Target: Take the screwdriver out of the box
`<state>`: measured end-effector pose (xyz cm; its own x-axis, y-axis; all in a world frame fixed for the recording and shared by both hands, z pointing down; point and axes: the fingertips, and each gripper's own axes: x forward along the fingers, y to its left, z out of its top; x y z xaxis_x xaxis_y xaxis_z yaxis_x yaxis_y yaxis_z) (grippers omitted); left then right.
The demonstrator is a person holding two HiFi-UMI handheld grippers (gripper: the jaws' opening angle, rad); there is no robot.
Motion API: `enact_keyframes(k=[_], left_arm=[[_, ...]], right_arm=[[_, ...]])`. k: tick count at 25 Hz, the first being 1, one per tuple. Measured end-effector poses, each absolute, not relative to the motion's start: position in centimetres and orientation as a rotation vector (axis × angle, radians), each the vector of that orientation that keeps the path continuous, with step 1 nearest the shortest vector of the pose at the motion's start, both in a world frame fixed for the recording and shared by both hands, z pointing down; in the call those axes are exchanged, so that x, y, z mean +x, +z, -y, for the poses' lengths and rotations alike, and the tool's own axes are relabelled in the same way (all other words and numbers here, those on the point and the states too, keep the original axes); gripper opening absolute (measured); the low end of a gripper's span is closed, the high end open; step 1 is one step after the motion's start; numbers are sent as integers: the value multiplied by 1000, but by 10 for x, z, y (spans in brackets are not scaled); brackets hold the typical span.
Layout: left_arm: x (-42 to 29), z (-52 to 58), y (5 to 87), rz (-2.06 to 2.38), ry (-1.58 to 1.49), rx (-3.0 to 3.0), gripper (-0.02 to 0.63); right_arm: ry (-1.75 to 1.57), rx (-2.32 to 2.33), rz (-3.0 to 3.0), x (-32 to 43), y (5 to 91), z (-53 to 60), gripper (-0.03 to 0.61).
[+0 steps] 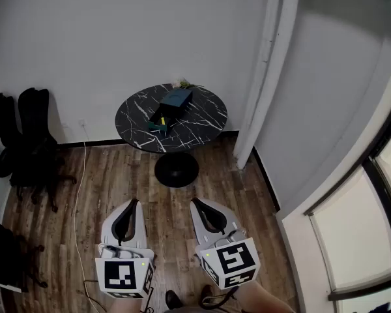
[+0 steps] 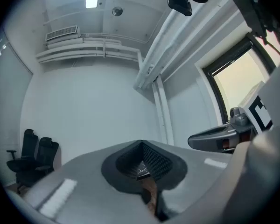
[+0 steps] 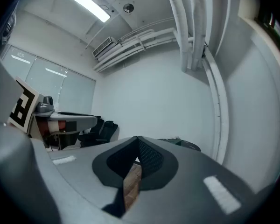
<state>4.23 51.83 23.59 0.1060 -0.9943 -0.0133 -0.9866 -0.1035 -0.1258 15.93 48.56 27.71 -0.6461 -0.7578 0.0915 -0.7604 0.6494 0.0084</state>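
Detail on the box [image 1: 171, 104] is lost to its small size in the head view. It reads as a dark teal oblong lying on the round black marble table [image 1: 205, 126] at upper centre, with a yellow speck at its lower-left end. Whether that speck is the screwdriver cannot be told, and no print on the box is legible. In the right gripper view only a sliver of table and box shows above the jaw. At the bottom of the head view, well apart from the table, the left gripper [image 1: 135, 202] and right gripper [image 1: 194, 202] both have their jaws closed together with nothing between them. Their marker cubes, bearing black-and-white squares, are partly cut off by the frame edge.
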Motion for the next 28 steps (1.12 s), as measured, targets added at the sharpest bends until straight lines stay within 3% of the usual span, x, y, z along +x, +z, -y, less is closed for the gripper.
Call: enact_keyframes(k=[16,28], left_arm=[[78,-486,244,-2088,-136,-2203,0],[30,-401,259,-2087,-130,-2222,0]], right_arm=[[83,1237,2789,202,289,-446,26],[93,1293,2763,156,302,-356,26]])
